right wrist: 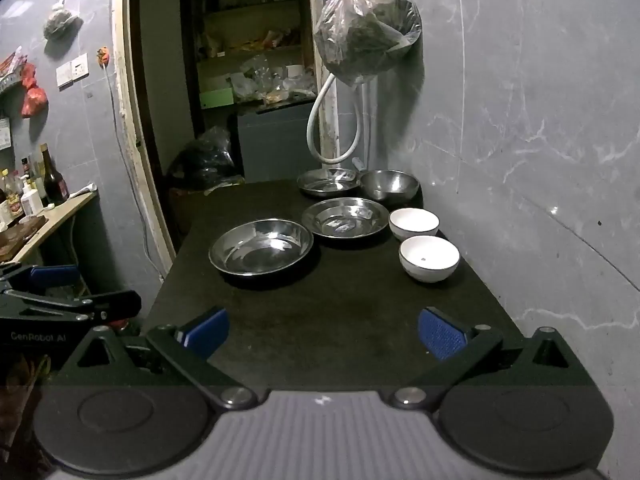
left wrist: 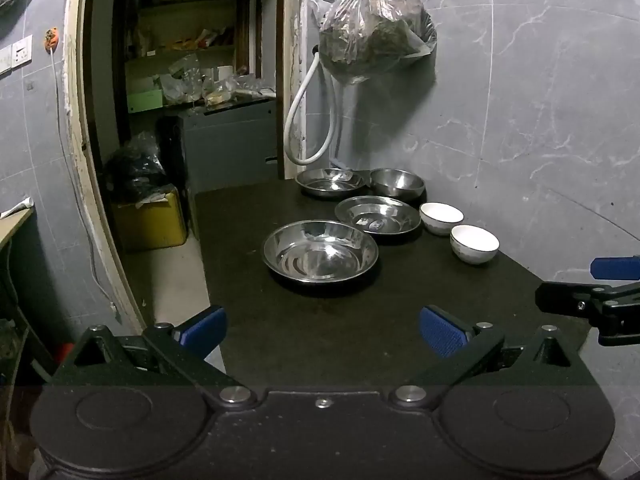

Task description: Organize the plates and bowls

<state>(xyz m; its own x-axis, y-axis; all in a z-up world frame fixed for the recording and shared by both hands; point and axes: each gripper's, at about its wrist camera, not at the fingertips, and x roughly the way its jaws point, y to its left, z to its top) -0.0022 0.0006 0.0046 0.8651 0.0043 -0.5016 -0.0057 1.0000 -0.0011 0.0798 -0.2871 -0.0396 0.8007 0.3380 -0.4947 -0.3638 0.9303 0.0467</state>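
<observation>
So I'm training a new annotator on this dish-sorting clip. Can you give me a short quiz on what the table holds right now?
1. How many white bowls stand on the table?
2. True or false: the left tongs hold a steel plate.
3. Multiple choice: the deep steel bowl sits
A. at the near edge
B. at the far end, by the wall
C. inside a white bowl

Key
1. Two, side by side along the wall, apart from each other.
2. False. Both the left tongs and the right tongs are open and empty, short of the dishes.
3. B
</observation>
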